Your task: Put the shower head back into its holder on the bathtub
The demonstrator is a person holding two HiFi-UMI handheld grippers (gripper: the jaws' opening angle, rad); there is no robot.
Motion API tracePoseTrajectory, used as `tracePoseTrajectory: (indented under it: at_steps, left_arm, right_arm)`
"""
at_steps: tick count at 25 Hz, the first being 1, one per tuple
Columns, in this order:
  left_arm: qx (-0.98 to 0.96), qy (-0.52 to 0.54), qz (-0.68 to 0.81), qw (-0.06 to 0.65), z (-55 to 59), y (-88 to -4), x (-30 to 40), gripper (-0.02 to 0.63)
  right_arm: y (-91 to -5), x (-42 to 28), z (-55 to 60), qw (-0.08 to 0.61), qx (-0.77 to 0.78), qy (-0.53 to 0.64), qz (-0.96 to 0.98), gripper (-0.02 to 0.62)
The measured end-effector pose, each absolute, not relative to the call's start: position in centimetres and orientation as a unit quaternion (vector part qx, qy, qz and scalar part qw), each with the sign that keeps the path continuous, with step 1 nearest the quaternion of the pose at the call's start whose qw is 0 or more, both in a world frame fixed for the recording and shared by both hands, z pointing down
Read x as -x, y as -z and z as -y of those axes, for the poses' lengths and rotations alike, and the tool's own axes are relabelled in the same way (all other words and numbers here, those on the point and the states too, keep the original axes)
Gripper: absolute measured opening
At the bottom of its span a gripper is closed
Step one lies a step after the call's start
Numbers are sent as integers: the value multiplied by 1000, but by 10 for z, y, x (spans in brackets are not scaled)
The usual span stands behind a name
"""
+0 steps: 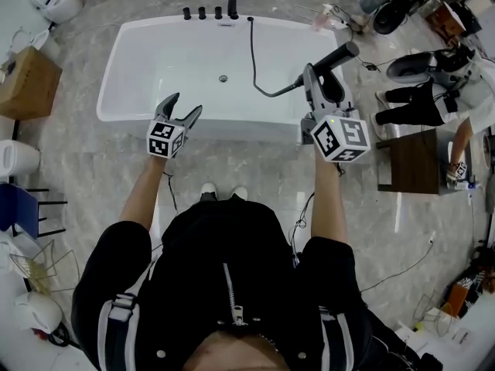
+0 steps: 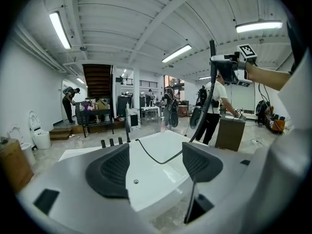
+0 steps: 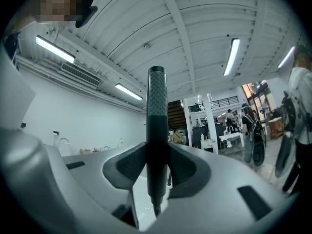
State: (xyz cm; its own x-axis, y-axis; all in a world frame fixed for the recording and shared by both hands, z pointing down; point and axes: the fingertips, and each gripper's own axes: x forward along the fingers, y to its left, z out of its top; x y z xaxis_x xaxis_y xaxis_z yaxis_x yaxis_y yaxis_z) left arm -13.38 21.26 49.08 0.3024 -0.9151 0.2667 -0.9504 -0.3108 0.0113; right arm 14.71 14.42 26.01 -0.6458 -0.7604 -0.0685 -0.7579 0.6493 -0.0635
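Left claw [image 1: 186,107]: released, empty, above the near rim of the bathtub [image 1: 139,60].
Fittings [image 1: 209,11] on the far rim: holder judged to sit here, not singled out.
Hose [image 1: 255,68]: trailing across the tub.
Right claw [image 1: 315,79]: clenched on the shower head [image 1: 338,56], over the tub's right end.
Done: pickup. Remaining: carry to far rim, seat, release.

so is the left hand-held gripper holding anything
No, the left hand-held gripper has its jaws wide apart, with only the bathtub showing between them.
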Motion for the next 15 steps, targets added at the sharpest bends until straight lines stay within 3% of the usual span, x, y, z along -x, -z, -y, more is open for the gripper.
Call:
tracePoseTrajectory:
  at_steps: [15]
  left_arm:
    - [-856, -197, 470, 84, -166, -563, -23, 341]
  right_arm:
    - [-231, -155, -164, 77, 371, 4, -925, 144]
